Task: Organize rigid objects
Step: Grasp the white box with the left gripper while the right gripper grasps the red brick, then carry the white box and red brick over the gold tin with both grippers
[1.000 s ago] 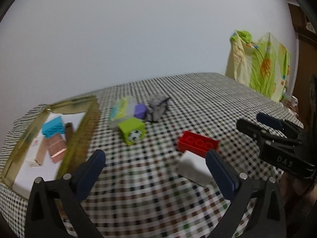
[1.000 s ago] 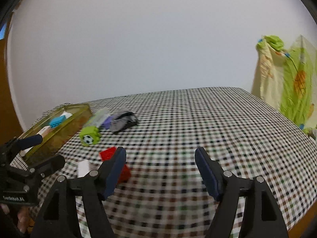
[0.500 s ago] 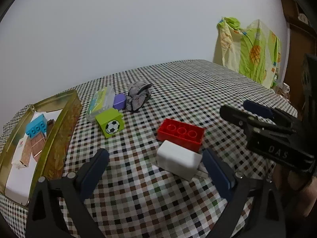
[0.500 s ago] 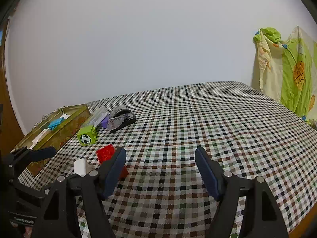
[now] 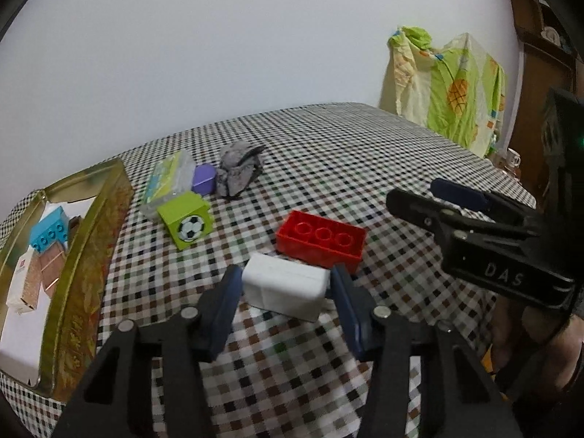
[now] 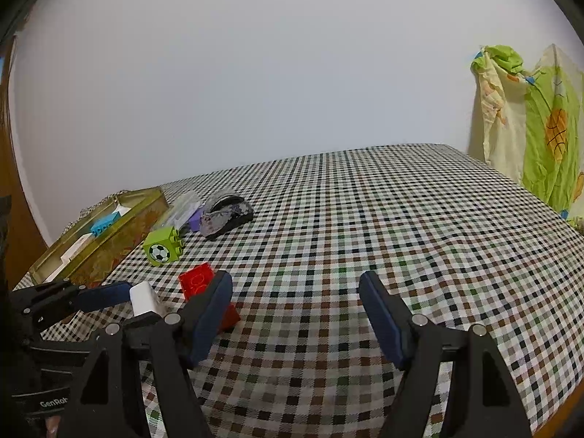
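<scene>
A white block lies on the checked tablecloth, touching the front of a red brick. My left gripper is closing on the white block, and both blue pads touch its sides. The right wrist view shows that block held between the left gripper's fingers. My right gripper stands open over bare cloth with nothing between its fingers, just right of the red brick. A green cube with a football picture sits further back on the left.
A gold tin at the left holds a blue brick and flat packets. Behind the green cube lie a clear packet, a purple block and a grey crumpled item. A yellow-green cloth hangs beyond the table's right edge.
My left gripper has come down to the white block, and its jaws went from wide open to closed against the block's sides. The right gripper has stayed in place and open.
</scene>
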`<state>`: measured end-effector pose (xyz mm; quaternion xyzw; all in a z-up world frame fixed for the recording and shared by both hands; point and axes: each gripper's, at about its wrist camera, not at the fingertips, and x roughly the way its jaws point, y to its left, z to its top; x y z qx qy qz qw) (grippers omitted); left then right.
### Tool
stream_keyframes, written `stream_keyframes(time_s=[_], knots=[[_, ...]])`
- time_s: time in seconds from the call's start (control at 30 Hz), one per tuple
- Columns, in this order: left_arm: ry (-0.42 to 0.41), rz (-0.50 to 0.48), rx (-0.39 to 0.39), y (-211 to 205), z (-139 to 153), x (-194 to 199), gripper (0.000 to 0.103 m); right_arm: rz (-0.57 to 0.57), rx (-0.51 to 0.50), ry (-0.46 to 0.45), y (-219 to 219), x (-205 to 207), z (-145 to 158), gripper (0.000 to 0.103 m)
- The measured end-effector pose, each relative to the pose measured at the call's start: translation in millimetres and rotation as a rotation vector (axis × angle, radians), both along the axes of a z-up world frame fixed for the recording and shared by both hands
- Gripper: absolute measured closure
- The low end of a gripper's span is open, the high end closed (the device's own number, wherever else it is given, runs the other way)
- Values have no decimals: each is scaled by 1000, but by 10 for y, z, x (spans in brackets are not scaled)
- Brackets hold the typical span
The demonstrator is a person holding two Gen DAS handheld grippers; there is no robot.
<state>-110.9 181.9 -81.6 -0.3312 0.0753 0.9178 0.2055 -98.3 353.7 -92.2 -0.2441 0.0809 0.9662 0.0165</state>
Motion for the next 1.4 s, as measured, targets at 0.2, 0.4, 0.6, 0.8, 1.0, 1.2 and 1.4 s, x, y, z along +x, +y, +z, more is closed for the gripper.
stream_keyframes(time_s=[0.2,0.4,0.6,0.8,1.0,1.2,1.4], knots=[[41,90,31,-238,133,-110,53,61,62,-23,-180,-119,101,29],[79,193,13,-438,205,-314,53,144,150,-76,-422,-350,159,29],[86,241,4,-512,157,-428,53,232,165,-171,-571,-624,64,29],[81,251,15,-519,140,-451,53,279,224,-258,-712,-754,-63,38],[104,248,3,-520,158,-421,53,270,211,-311,-687,-817,-134,69],[116,252,17,-576,170,-412,53,251,219,-274,-723,-771,-92,69],[120,263,35,-609,180,-404,53,245,172,-231,-743,-787,-31,69]])
